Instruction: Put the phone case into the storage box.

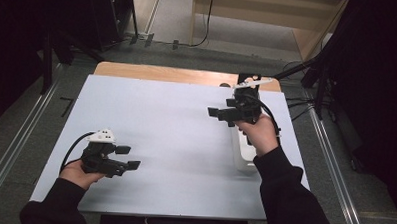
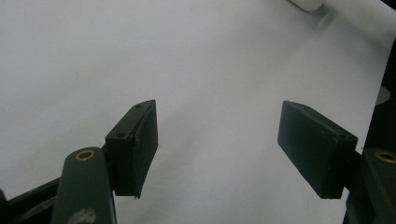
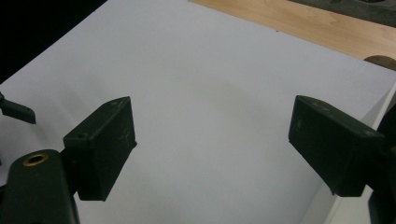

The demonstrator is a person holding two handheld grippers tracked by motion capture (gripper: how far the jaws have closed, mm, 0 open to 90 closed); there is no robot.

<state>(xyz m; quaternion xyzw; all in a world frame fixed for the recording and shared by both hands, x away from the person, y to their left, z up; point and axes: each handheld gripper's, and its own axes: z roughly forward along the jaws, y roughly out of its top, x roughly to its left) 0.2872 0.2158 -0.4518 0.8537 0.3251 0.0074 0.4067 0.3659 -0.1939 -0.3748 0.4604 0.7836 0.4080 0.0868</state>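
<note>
- The white sheet [image 1: 175, 141] covers most of the wooden tabletop [image 1: 163, 72], leaving a strip of bare wood along the far edge
- The white object [image 1: 245, 156], the thing nearest the right gripper [image 1: 219, 114], lies along the sheet's right edge, near its middle, just under the right hand [image 1: 261, 134]; it looks like a long tray or holder, though the hand and sleeve hide much of it and what it holds cannot be told
- The right gripper hovers above the sheet by the right edge, its jaws pointing toward the left edge; they stand apart with nothing between them, seen clearly in the right gripper view [image 3: 212, 140]
- The left gripper [image 1: 128, 157] sits near the near-left corner of the sheet, held in the left hand [image 1: 79, 174], its jaws pointing right; they are apart with bare sheet between them [image 2: 217, 144]
- The two grippers are well apart, with bare sheet between them
- A small dark round thing [image 3: 382, 61] lies on the bare wood by the sheet's far-right corner; it is too small to identify
- Black stands and cables [image 1: 307, 103] crowd the floor beyond the right edge
</note>
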